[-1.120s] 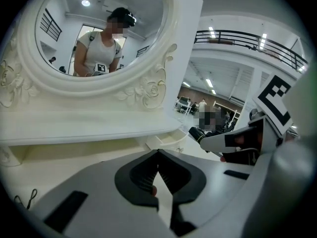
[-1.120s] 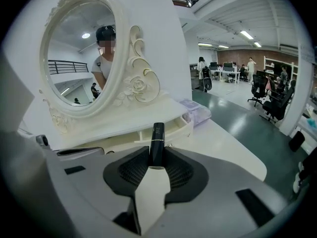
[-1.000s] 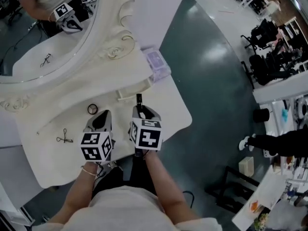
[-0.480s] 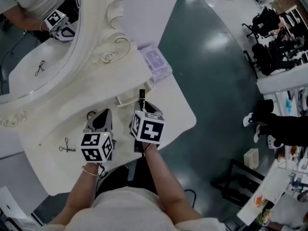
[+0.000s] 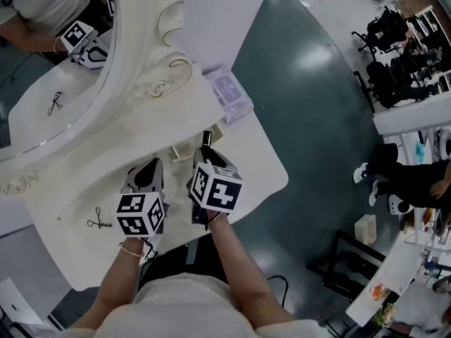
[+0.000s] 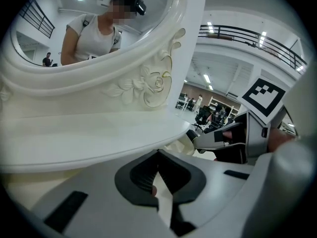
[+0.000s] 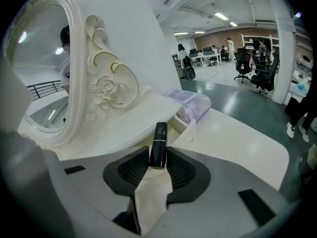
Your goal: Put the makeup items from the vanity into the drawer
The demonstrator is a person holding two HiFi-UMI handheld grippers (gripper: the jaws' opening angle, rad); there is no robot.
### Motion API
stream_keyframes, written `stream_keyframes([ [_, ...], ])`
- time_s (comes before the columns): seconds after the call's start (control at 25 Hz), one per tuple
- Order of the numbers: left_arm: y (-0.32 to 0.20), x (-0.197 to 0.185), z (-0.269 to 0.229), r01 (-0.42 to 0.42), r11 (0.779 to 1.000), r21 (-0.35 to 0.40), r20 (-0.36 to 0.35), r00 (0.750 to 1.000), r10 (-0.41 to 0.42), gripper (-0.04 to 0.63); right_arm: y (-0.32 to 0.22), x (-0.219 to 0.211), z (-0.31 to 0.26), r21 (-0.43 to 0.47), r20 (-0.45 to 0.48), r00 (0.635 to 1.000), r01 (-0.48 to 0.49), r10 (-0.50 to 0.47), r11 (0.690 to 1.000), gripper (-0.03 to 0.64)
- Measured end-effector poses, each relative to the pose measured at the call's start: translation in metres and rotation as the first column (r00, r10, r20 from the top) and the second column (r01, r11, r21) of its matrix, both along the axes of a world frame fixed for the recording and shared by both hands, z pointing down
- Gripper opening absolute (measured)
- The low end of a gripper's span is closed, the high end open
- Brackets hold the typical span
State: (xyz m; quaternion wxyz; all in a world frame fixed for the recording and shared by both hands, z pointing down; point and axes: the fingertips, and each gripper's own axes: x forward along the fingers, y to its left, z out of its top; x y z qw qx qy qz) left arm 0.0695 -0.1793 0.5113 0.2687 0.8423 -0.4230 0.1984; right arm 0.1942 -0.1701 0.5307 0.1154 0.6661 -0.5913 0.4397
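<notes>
The black lipstick (image 7: 159, 145) sits clamped in the jaws of my right gripper (image 7: 158, 157), pointing at the pulled-out drawer (image 7: 194, 131) just ahead, so I'd carry it past the near rim before releasing, while my left gripper (image 6: 157, 175) hangs alongside, jaws pressed together on nothing.

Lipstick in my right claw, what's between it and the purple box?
The small open drawer: in the right gripper view its pale wall stands just past the lipstick, before the purple box.
</notes>
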Motion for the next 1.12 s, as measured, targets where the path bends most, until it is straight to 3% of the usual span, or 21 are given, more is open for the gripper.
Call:
stream_keyframes([
  [0.32,-0.001,-0.003,-0.001,0.001,1.000,0.000,-0.013,1.000,-0.001,0.003,-0.003,-0.011,-0.005,0.026,0.040,0.999,-0.009,0.008,1.000,0.120],
  [1.12,0.007,-0.014,-0.005,0.028,1.000,0.008,-0.026,0.999,-0.027,0.003,0.001,-0.013,-0.020,0.070,0.021,1.000,-0.018,0.017,0.997,0.120],
])
